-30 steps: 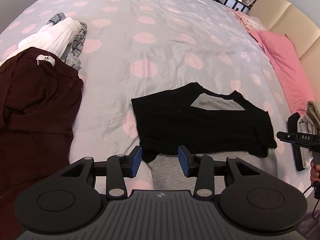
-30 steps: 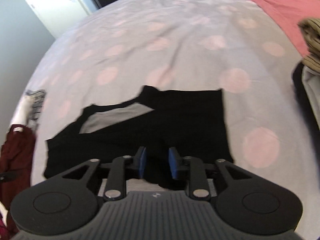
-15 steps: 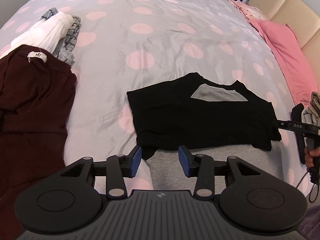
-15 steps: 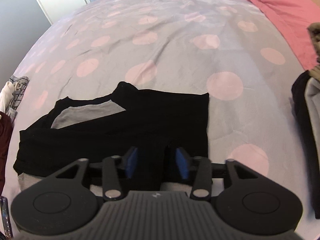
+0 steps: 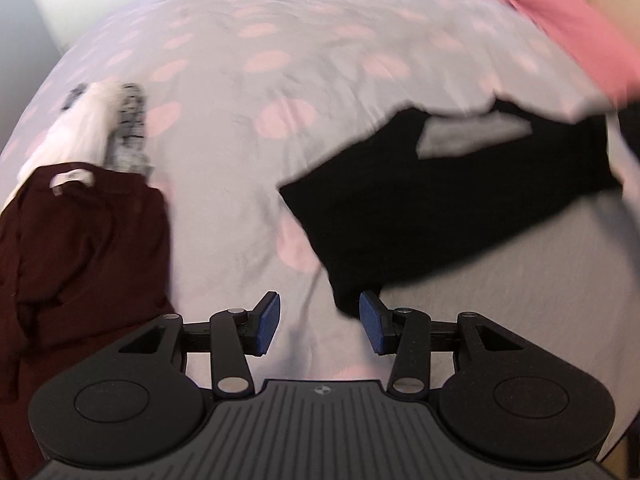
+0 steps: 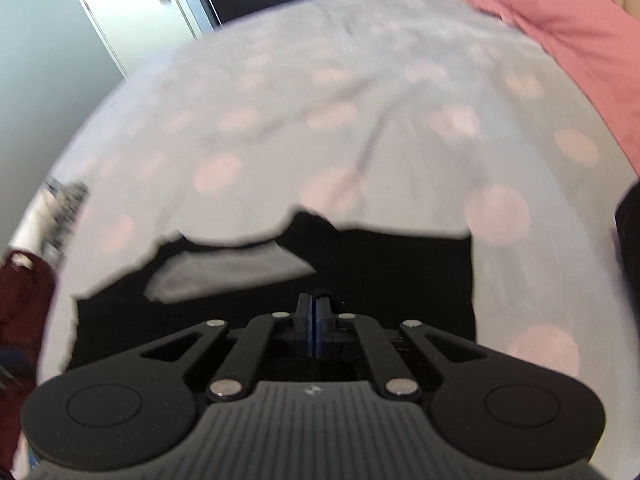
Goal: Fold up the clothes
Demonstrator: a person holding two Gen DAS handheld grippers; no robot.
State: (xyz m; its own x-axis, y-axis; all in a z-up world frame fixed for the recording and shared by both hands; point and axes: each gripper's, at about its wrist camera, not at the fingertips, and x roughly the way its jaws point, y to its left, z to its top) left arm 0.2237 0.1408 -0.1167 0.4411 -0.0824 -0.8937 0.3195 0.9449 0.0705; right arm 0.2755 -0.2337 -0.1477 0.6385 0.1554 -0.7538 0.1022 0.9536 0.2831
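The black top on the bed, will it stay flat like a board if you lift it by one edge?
Probably not. The black top is thin folded cloth that follows the bedspread, so it would likely droop and unfold. It looks light. The right gripper, fingers together at its edge, would probably drag it rather than tip it.

Black garment point(image 5: 420, 208): matt soft cloth ahead of the jaws. Bedspread point(image 5: 320, 60): smooth dotted fabric. Left gripper point(image 5: 319, 322): matt black plastic, blue ribbed pads, shiny metal pins.
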